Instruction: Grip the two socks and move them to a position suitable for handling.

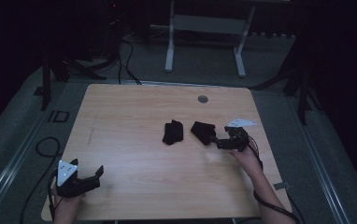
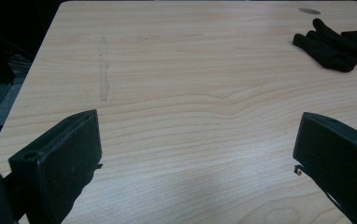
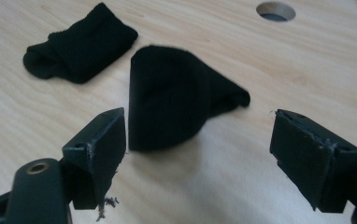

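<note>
Two black socks lie near the middle of a light wooden table [image 1: 134, 163], seen from above in dim light. At the lower left of the high view, a person's hand holds the left gripper [image 1: 94, 177] over the table's near left corner; its jaws stand wide apart with nothing between them, well away from both socks. Right of center lies the folded sock [image 1: 173, 131], bunched lengthwise. Just beside it, a little further right, lies the second sock [image 1: 203, 131]. At the right of the frame, the right gripper [image 1: 216, 141] points left at this second sock, close to its near edge. In the right gripper view, its jaws are spread wide and hold nothing; the second sock [image 3: 176, 100] sits just beyond and between them, with the folded sock [image 3: 81, 49] at upper left and a round hole [image 3: 275, 11] in the tabletop at upper right.
</note>
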Motion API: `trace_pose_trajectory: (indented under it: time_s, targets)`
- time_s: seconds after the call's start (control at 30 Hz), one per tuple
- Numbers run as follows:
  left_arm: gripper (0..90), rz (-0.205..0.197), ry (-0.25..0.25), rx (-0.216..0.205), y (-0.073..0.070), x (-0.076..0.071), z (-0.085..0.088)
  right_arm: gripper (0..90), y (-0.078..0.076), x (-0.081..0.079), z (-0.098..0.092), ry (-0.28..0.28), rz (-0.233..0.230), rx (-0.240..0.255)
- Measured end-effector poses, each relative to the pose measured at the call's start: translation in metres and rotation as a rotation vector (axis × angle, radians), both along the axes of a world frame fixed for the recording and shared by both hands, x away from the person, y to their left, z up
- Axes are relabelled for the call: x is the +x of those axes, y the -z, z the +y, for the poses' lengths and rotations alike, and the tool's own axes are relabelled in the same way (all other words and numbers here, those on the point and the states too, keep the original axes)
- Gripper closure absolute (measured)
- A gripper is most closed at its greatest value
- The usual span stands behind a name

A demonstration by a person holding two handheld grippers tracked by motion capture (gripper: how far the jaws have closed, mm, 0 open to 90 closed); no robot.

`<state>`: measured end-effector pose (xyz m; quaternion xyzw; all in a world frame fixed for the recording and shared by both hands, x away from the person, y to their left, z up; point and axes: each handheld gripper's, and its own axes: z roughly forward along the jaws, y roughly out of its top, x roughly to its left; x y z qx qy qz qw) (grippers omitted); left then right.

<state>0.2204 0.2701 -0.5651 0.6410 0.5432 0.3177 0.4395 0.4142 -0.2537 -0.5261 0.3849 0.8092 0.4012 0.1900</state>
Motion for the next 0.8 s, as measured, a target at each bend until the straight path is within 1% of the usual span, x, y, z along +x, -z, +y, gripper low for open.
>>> trace_pose_trajectory:
  time_s: [0.07,0.1,0.13,0.17,0.2,0.23,0.27,0.33,0.37,0.43,0.47,0.5,0.53,0.57,0.63,0.67,0.7,0.73,0.77,0.8]
  targets:
    - [1.4,0.005,-0.003,0.008,0.001,0.0,0.0,18.6,0.0,0.003,0.001,0.002,0.001,0.001]
    - [1.4,0.005,-0.005,0.009,0.001,0.001,0.0,19.7,0.001,0.01,0.006,-0.003,0.006,0.016]
    - [1.4,0.003,-0.004,0.005,0.001,0.001,0.001,19.7,0.001,0.01,0.006,-0.003,0.006,0.016]
    - [1.4,0.001,-0.007,0.002,0.001,0.001,0.001,20.0,0.002,0.014,0.008,-0.006,0.011,0.023]
    - [1.4,0.002,-0.007,0.001,0.001,0.001,0.001,21.6,0.003,0.021,0.014,-0.014,0.015,0.019]
    - [1.4,0.003,-0.005,0.002,0.001,0.001,0.002,21.6,0.003,0.021,0.014,-0.014,0.015,0.019]
    - [1.4,0.005,-0.004,0.003,0.001,0.001,0.002,23.1,0.003,0.029,0.02,-0.024,0.023,0.016]
    - [1.4,0.01,-0.001,0.006,0.002,0.001,0.001,24.3,0.003,0.032,0.023,-0.026,0.028,0.016]
    - [1.4,0.01,-0.003,0.006,0.002,0.001,0.001,25.8,0.003,0.037,0.027,-0.03,0.034,0.012]
    - [1.4,0.009,-0.007,0.007,0.002,0.001,0.001,28.1,0.005,0.043,0.034,-0.04,0.03,-0.008]
    - [1.4,0.008,-0.005,0.007,0.002,0.001,0.002,31.0,0.009,0.048,0.04,-0.055,0.036,-0.039]
    - [1.4,0.008,-0.006,0.007,0.002,0.001,0.002,31.0,0.009,0.048,0.04,-0.055,0.036,-0.039]
    - [1.4,0.009,-0.005,0.005,0.002,0.001,0.002,31.6,0.011,0.052,0.043,-0.057,0.046,-0.044]
    - [1.4,0.01,-0.002,0.005,0.002,0.001,0.002,34.2,0.014,0.056,0.045,-0.063,0.062,-0.045]
    - [1.4,0.012,0.003,0.007,0.002,0.002,0.001,35.3,0.018,0.062,0.048,-0.063,0.08,-0.067]
    - [1.4,0.01,0.005,0.005,0.002,0.002,0.001,38.5,0.023,0.066,0.051,-0.079,0.107,-0.103]
    - [1.4,0.011,0.009,0.004,0.002,0.001,0.001,39.5,0.025,0.067,0.052,-0.074,0.107,-0.114]
    - [1.4,0.011,0.013,0.007,0.002,0.001,0.001,43.6,0.025,0.068,0.051,-0.061,0.12,-0.106]
    - [1.4,0.011,0.013,0.007,0.002,0.001,0.001,43.6,0.025,0.068,0.051,-0.061,0.12,-0.106]
    - [1.4,0.012,0.014,0.007,0.002,0.001,0.0,46.5,0.027,0.069,0.051,-0.052,0.129,-0.114]
